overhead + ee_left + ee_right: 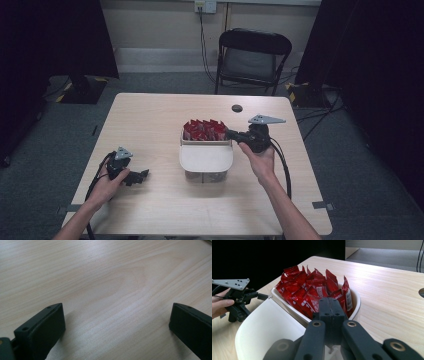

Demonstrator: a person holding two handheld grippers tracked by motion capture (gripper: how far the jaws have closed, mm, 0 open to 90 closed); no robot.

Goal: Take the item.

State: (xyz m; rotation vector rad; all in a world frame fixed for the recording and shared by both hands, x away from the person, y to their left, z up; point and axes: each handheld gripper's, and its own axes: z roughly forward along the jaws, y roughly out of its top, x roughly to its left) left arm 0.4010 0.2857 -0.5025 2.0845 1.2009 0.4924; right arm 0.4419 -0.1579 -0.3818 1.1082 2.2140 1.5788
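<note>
A white tub [206, 161] stands mid-table, and its far half is packed with red sachets [204, 130]. A flat white lid covers its near half. My right gripper [231, 134] reaches in from the right at the tub's rim. In the right gripper view its jaws [332, 302] are pressed together right against the red sachets [307, 291]. I cannot tell whether a sachet edge is pinched between them. My left gripper [142, 176] rests low at the table's front left. Its jaws [116, 312] are spread wide over bare wood, with nothing between them.
A round cable hole [237, 108] lies in the wooden table [150, 120] behind the tub. A black folding chair [252, 55] stands beyond the far edge. Cables trail from both grippers toward the front. Dark curtains flank the room.
</note>
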